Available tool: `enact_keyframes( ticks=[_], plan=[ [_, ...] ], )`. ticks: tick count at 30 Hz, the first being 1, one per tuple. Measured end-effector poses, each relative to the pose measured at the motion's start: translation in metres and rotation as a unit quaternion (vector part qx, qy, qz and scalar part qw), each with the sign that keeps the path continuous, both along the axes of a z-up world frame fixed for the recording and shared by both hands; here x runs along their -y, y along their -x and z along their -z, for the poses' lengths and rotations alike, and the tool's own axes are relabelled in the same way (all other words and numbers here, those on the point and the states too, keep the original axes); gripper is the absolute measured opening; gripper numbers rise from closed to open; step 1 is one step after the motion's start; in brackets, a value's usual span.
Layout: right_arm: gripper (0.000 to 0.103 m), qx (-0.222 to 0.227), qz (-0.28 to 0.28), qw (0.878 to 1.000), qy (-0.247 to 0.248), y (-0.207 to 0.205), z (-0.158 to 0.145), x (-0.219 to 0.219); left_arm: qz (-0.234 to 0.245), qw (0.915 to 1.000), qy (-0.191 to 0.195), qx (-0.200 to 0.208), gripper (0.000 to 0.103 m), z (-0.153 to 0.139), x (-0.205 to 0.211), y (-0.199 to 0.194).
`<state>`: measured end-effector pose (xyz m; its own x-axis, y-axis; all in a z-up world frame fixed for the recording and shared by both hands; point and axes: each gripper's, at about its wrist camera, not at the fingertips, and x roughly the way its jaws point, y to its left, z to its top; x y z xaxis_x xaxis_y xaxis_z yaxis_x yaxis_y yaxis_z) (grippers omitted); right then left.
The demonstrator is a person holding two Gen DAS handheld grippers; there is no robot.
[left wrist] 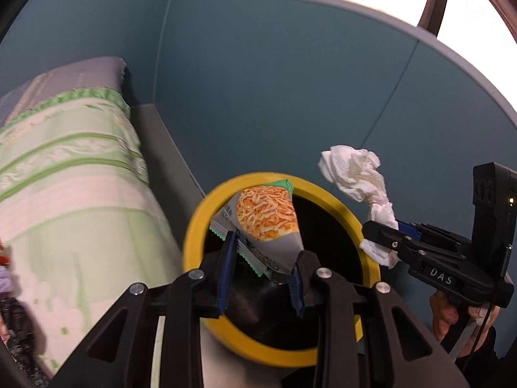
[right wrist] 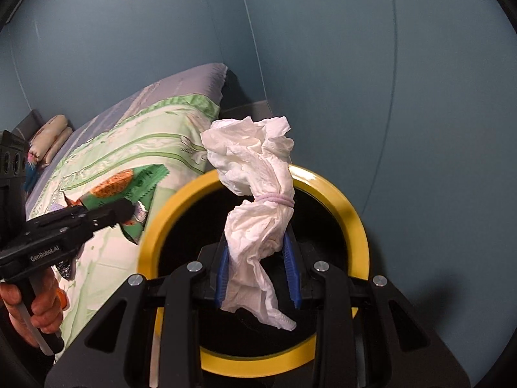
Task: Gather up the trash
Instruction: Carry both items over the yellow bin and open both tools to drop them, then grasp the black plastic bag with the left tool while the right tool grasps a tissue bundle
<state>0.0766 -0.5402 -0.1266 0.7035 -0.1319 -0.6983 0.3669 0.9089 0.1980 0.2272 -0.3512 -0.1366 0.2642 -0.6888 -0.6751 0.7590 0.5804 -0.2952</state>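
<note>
Nearest to us, the left gripper (left wrist: 263, 273) pinches a folded snack wrapper (left wrist: 265, 220) w/ noodle print; both blue pads press its lower edges, so the jaws are clamped on it, not spread. Most of the wrapper sticks out ahead of the jaws, and just beyond and below them sits the yellow-rimmed bin (left wrist: 197, 226), dark inside. The right gripper (right wrist: 258, 271) is closed on a crumpled white tissue wad (right wrist: 255, 174) tied at its waist by a thin purple band (right wrist: 274, 199); one tail hangs below the jaws toward us, the bulk stands up past the tips. Bin mouth lies right under and ahead of those jaws too.

Risks as we judge them:
- Wrapper is stiff, folded and broad; if we let go w/ its corner over the rim, it may catch on the yellow ring and tip out toward the bed (left wrist: 64, 177) on the left of the jaws.
- Tissue is light and soft; on release it could cling to a pad or drift, esp. if the hand is mid-swing. Frames look blurred, so we may be arriving fast.
- Both grippers aim at one opening and sit near each other; a clash betw. them could knock either item loose.
- Bumping the rim might shove or tip the bin.

Beyond it all, only blue wall (right wrist: 355, 64).
</note>
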Motion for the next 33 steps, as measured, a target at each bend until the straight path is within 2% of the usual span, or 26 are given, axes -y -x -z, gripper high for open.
enact_keyframes(
  ticks=[6, 8, 12, 14, 19, 23, 26, 31, 33],
  plan=[
    [0.029, -0.021, 0.015, 1.0, -0.009, -0.006, 0.018, 0.011, 0.007, 0.9997, -0.008, -0.022, 0.035, 0.021, 0.019, -0.007],
    [0.031, -0.027, 0.019, 0.999, -0.01, -0.008, 0.022, 0.016, 0.003, 0.9995, -0.007, -0.03, 0.047, 0.025, 0.02, -0.011],
    [0.039, -0.025, 0.024, 0.999, -0.012, -0.008, 0.024, 0.018, -0.012, 0.9993, 0.0, -0.035, 0.063, 0.025, 0.012, -0.017],
    [0.044, -0.024, 0.027, 0.999, -0.013, -0.008, 0.023, 0.019, -0.023, 0.9993, 0.003, -0.03, 0.079, 0.024, 0.007, -0.019],
    [0.056, -0.016, 0.04, 0.999, -0.012, -0.001, 0.016, 0.023, -0.046, 0.9984, 0.023, -0.022, 0.092, 0.016, -0.007, -0.024],
    [0.057, -0.002, 0.045, 0.999, -0.006, 0.002, 0.005, 0.023, -0.056, 0.9977, 0.034, -0.016, 0.095, 0.006, -0.017, -0.025],
    [0.062, 0.023, 0.033, 0.999, 0.007, 0.005, -0.01, 0.008, -0.069, 0.9967, 0.042, -0.008, 0.095, -0.006, -0.033, -0.027],
    [0.072, 0.071, -0.012, 0.997, 0.028, -0.003, -0.035, -0.032, -0.11, 0.9916, 0.068, -0.002, 0.095, -0.028, -0.089, -0.034],
    [0.075, 0.09, -0.036, 0.995, 0.036, -0.001, -0.045, -0.051, -0.14, 0.9875, 0.071, 0.012, 0.095, -0.037, -0.116, -0.04]
  ],
)
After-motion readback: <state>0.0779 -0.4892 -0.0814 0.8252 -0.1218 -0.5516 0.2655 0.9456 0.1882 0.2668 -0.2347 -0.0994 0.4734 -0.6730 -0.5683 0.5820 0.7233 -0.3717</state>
